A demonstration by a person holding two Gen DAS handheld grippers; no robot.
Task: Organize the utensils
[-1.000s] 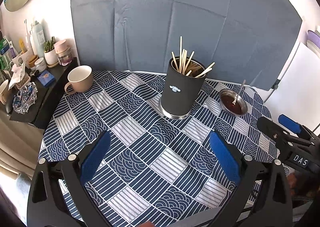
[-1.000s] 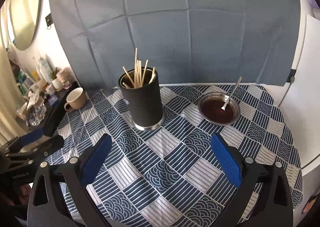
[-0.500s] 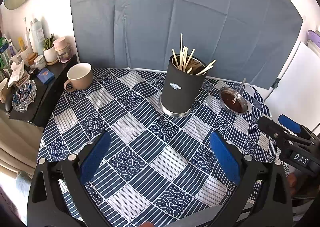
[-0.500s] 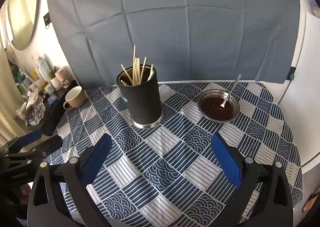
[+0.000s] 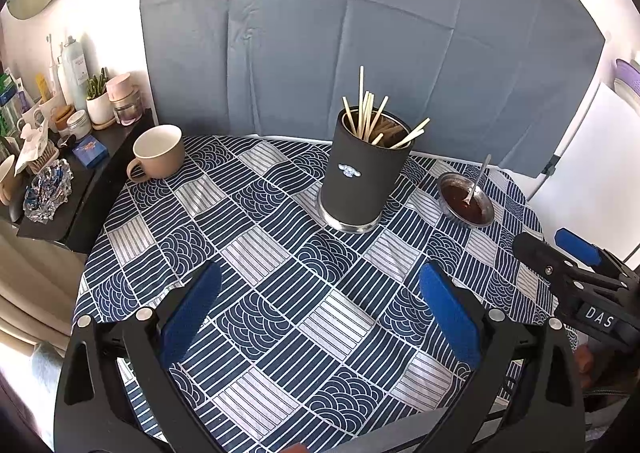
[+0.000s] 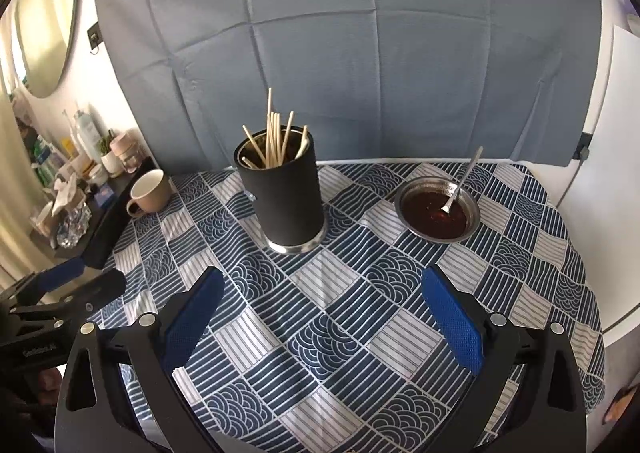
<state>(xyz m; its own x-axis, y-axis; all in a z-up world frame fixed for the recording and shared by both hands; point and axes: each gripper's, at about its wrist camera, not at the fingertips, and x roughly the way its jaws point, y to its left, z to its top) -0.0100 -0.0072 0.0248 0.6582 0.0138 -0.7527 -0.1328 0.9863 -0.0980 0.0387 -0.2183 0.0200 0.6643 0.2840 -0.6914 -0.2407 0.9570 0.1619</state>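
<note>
Judging by how things lie, the organizing is mostly ahead: a metal spoon [image 6: 460,189] rests in the small steel bowl of dark sauce [image 6: 437,213], right of the black utensil holder [image 6: 286,199], which already carries a bunch of chopsticks [image 6: 274,143]. A beige mug [image 5: 158,151] stands well left of the holder, on the patterned counter [image 6: 340,317]. The left gripper [image 5: 320,313] and right gripper [image 6: 320,317] both hover in front of the holder, fingers spread wide, holding nothing and touching nothing.
</note>
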